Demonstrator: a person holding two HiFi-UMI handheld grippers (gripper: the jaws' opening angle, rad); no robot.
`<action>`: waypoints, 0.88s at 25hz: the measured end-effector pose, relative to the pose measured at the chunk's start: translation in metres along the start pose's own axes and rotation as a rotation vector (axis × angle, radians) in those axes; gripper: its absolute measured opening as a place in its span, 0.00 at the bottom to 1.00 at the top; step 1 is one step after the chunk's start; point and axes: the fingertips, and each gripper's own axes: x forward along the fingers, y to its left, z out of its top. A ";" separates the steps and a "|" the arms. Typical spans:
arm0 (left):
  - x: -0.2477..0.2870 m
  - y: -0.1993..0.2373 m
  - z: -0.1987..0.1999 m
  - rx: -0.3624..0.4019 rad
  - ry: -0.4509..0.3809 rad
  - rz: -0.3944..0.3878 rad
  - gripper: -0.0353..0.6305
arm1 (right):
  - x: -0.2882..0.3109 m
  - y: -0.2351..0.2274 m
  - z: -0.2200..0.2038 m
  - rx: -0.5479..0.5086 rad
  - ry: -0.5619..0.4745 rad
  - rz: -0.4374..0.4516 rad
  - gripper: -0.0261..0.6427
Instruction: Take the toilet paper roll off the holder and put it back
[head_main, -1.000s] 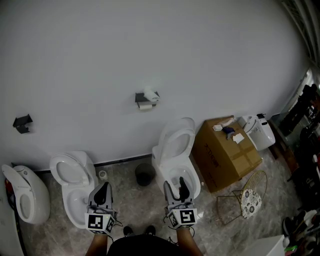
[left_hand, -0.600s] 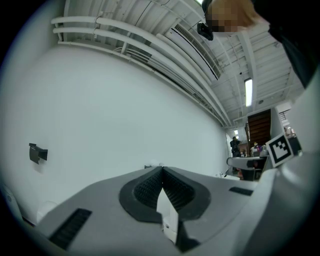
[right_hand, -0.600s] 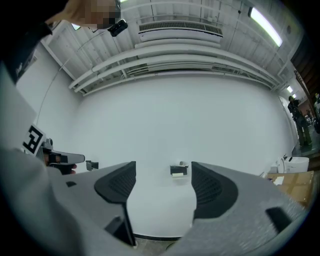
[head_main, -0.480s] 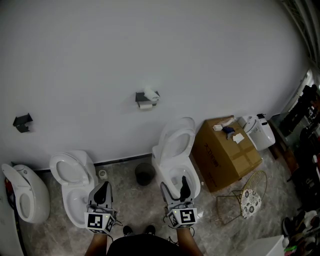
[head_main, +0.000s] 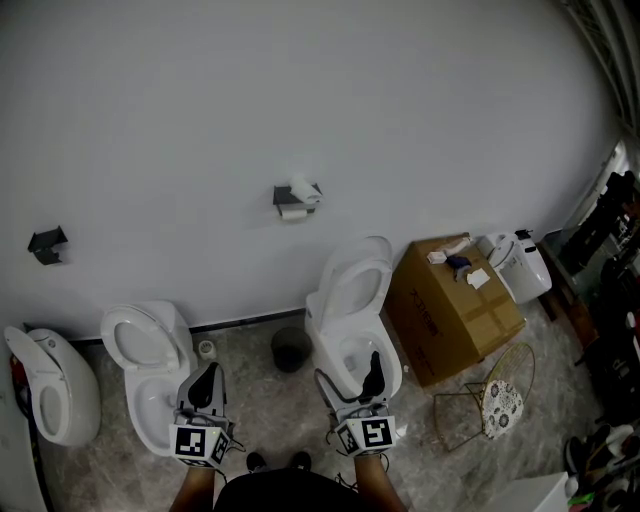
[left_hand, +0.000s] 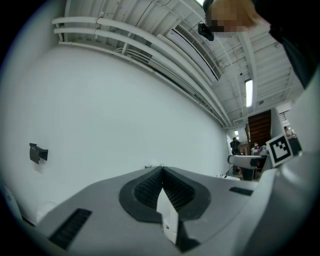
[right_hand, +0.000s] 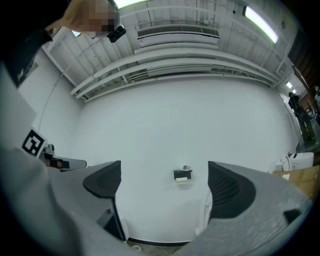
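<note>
L gripper (head_main: 205, 385): in my left hand, low at 7 o'clock in head view. Jaws pressed together, nothing between them; the left gripper view shows the ribbed pads (left_hand: 145, 187) meeting.
R gripper (head_main: 349, 375): in my right hand, low at 6 o'clock, over the bowl of the mid toilet (head_main: 350, 310). Jaws wide apart and opening. Nothing between them but far wall. Holds nothing.
Toilet paper roll (head_main: 292, 212): on the holder (head_main: 285, 196), up on the white wall (head_main: 330, 90) at 12 o'clock from both grippers and well apart from them. White sheet end hangs just under the dark bracket.
Top of holder: small white lump (head_main: 302, 188) at its 1 o'clock; can't tell what it is.
R gripper view: holder and roll sit framed in the gap between my two pads, a bit right of centre, far off.
L toilet (head_main: 145, 360): at 10 o'clock from the L gripper, lid up.
Far-L fixture (head_main: 50, 385): white, rounded, at 9 o'clock by the frame edge.
Black wall bracket (head_main: 46, 243): at 10 o'clock, well left of the holder; also seen in the left gripper view at 9 o'clock.
Dark bin (head_main: 290, 348): on the floor betw. the two toilets, against the wall.
Cardboard box (head_main: 452, 305): at 2 o'clock from the R gripper, just beside the mid toilet; small bits on top.
White appliance (head_main: 520, 265): just past the box at its 2 o'clock.
Wire stand (head_main: 490, 395): at 3 o'clock from the R gripper, in front of the box.
</note>
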 end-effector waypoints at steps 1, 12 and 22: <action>0.000 0.000 0.000 0.000 -0.001 0.000 0.06 | 0.000 0.000 0.001 0.000 -0.003 -0.001 0.82; -0.002 0.000 0.013 -0.012 0.017 0.006 0.06 | -0.004 -0.001 0.008 0.007 -0.007 -0.032 0.86; -0.013 0.011 0.005 -0.009 -0.005 -0.050 0.06 | -0.013 0.020 0.010 -0.008 -0.016 -0.070 0.86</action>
